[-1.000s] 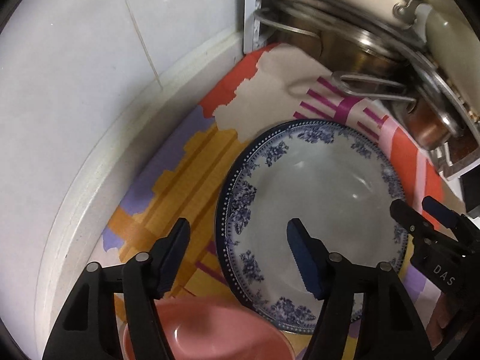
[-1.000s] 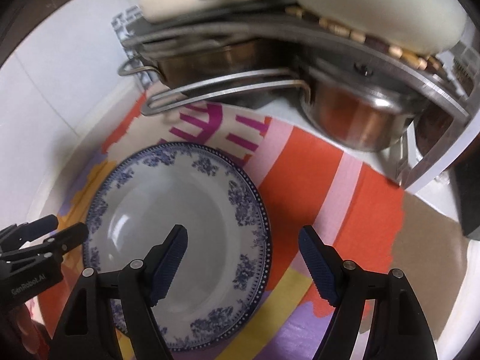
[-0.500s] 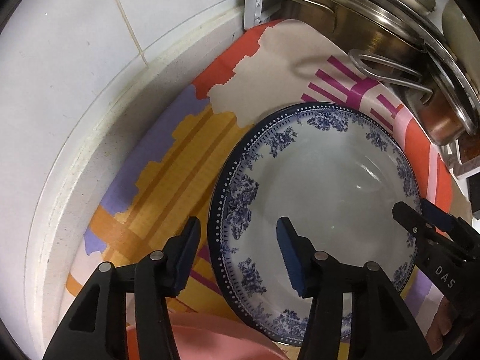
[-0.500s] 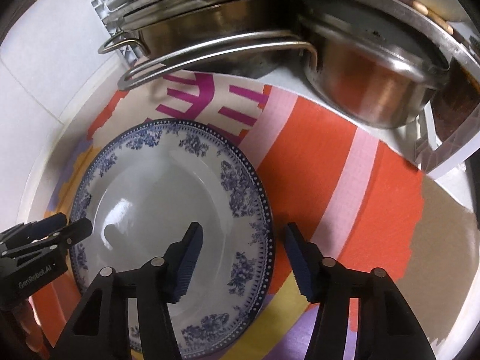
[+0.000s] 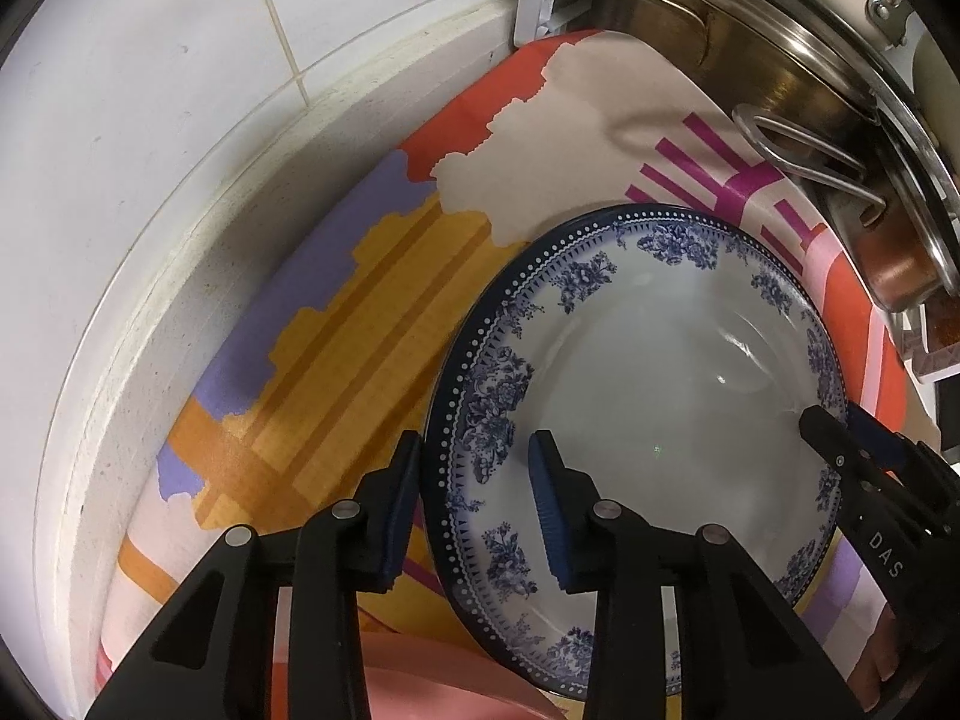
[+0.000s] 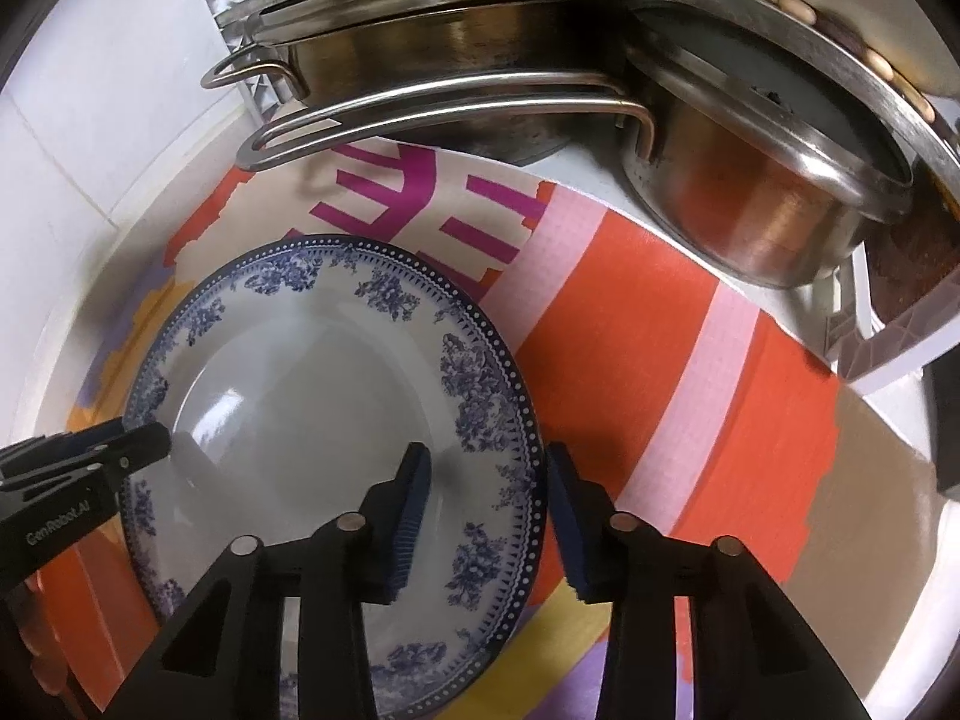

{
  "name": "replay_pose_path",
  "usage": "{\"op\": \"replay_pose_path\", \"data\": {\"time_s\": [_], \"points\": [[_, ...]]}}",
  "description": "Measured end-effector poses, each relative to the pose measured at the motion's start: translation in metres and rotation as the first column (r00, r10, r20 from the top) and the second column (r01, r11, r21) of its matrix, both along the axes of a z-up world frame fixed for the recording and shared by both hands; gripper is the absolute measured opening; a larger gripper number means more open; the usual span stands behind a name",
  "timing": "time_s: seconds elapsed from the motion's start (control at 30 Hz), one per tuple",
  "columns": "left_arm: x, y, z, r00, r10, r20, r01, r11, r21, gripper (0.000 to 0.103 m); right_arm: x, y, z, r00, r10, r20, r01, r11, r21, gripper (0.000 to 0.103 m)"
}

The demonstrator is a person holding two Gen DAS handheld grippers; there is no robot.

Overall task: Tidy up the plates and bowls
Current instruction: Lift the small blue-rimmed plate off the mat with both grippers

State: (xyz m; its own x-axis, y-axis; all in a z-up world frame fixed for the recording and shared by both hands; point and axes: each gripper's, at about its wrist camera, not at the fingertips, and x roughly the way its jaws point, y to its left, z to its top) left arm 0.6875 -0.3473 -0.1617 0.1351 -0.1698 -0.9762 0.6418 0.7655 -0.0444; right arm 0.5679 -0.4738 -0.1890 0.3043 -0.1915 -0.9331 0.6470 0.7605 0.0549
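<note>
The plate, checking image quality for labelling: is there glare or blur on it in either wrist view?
Left wrist: the plate is sharp, with small glints near its right rim; fisheye bends the counter edge. Right wrist: a soft reflection left of centre, pattern crisp.

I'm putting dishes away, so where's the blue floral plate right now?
The blue floral plate lies on the colourful mat, just in front of the steel pots, its opposite rims between each tool's fingers.

The plate (image 5: 660, 372) lies on the mat (image 5: 360, 324) on the desk, pots (image 6: 750, 192) behind it, the wall (image 5: 150, 90) at its left
</note>
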Motion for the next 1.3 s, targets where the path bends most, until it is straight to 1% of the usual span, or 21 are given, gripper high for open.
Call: {"op": "replay_pose_path", "data": {"time_s": [0.13, 0.3, 0.4, 0.5, 0.6, 0.73, 0.83, 0.97, 1.07, 1.1, 1.3], "points": [[0.004, -0.002, 0.002, 1.0, -0.001, 0.016, 0.001, 1.0, 0.009, 0.036, 0.0, -0.001, 0.001, 1.0, -0.001, 0.007, 0.001, 1.0, 0.006, 0.036], [-0.007, -0.004, 0.005, 0.999, 0.001, 0.033, -0.002, 1.0, 0.012, 0.036, -0.003, -0.008, 0.001, 1.0, 0.006, 0.022, -0.006, 1.0, 0.019, 0.035], [-0.016, -0.006, 0.012, 0.999, -0.002, 0.042, 0.002, 1.0, 0.005, 0.035, -0.007, -0.012, 0.002, 1.0, 0.002, 0.028, -0.002, 1.0, 0.024, 0.034], [-0.019, -0.006, 0.009, 0.999, -0.001, 0.042, 0.002, 1.0, -0.018, 0.034, -0.016, -0.017, 0.004, 0.999, -0.01, 0.034, 0.01, 1.0, 0.016, 0.034], [-0.027, -0.011, 0.015, 0.998, -0.018, 0.066, 0.02, 1.0, -0.021, 0.034, -0.025, -0.019, 0.01, 0.999, -0.013, 0.041, 0.014, 1.0, -0.017, 0.034], [-0.038, -0.014, 0.022, 0.996, -0.02, 0.086, 0.023, 0.999, -0.031, 0.033, -0.038, -0.029, 0.016, 0.998, -0.021, 0.055, 0.022, 1.0, -0.008, 0.034], [-0.047, -0.015, 0.031, 0.994, -0.025, 0.103, 0.029, 0.999, -0.039, 0.033, -0.05, -0.027, 0.023, 0.998, -0.024, 0.064, 0.025, 1.0, -0.018, 0.034], [-0.062, -0.01, 0.041, 0.993, -0.018, 0.12, 0.025, 0.998, -0.055, 0.033, -0.062, -0.023, 0.033, 0.997, -0.021, 0.077, 0.023, 0.999, -0.024, 0.034], [-0.07, 0.001, 0.05, 0.992, 0.007, 0.126, 0.003, 0.997, -0.078, 0.033, -0.071, -0.018, 0.043, 0.996, -0.008, 0.088, 0.012, 0.999, -0.045, 0.034], [-0.076, 0.005, 0.054, 0.992, 0.013, 0.129, -0.003, 0.996, -0.084, 0.033, -0.074, -0.016, 0.046, 0.997, 0.003, 0.076, -0.002, 1.0, -0.006, 0.034], [-0.094, 0.035, 0.071, 0.985, 0.059, 0.162, -0.039, 0.992, -0.121, 0.033, -0.085, -0.002, 0.069, 0.993, 0.042, 0.106, -0.037, 0.998, -0.05, 0.034]]}}
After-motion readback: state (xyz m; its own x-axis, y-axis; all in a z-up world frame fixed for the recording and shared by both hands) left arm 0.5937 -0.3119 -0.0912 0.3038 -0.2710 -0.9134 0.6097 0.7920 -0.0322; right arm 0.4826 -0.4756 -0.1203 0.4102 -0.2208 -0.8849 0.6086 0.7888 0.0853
